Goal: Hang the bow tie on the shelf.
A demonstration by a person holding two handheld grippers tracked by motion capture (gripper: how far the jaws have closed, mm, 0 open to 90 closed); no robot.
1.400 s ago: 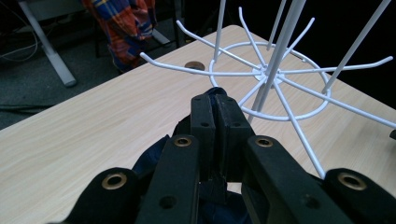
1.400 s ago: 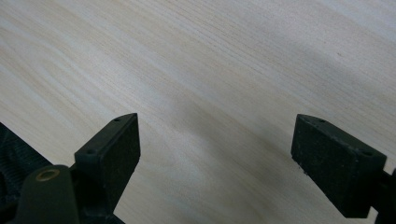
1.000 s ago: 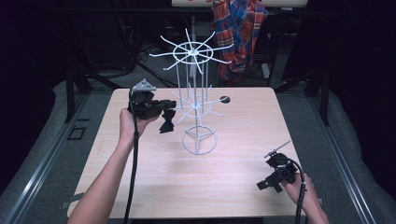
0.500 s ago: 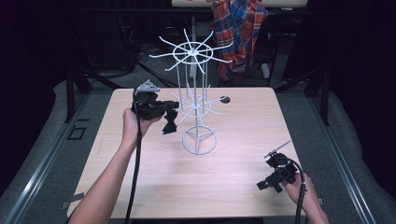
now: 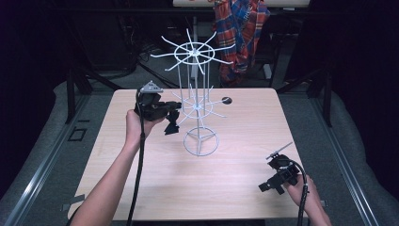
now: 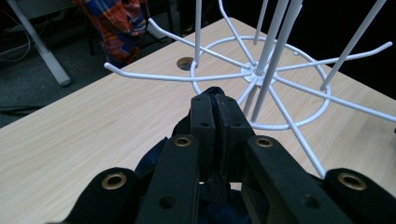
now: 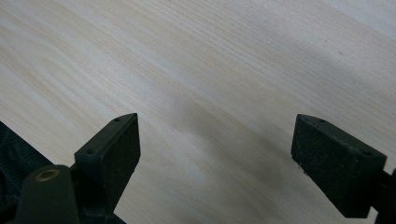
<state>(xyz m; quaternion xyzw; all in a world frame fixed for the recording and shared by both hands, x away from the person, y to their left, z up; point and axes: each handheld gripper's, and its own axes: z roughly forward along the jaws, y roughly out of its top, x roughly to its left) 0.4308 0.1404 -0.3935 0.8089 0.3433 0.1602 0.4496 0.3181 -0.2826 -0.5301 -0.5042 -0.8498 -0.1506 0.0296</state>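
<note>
**A:** Quick check on your left gripper [image 6: 215, 105]: from its own camera your jaws are pressed almost flat together, with a bit of dark navy cloth [image 6: 215, 91] poking out at the tips and more of it bunched underneath. So you're clamped on that fabric, no real gap.

**B:** Yep, and from the high view your left gripper [image 5: 173, 113] sits just beside the white wire rack [image 5: 200, 106], level with its lower ring of prongs. The dark cloth [image 5: 171, 126] hangs down off the jaws, above the table [image 5: 141, 179]. Can't tell what kind of garment it is, too small and dark.

**A:** In the left gripper view the cloth tip is right up near the lower ring, close to the centre posts. Touching a prong? Can't say.

**B:** Your right gripper [image 7: 215, 144] is wide open, pads well apart, plain wood grain between them, holding nothing. High view puts your right gripper [image 5: 266, 186] near the front right corner, low over the table, well apart from the rack.

**A:** The rack stands upright around mid-table, round wire base, two tiers of spokes. A plaid shirt [image 5: 240, 33] hangs behind the table.
</note>
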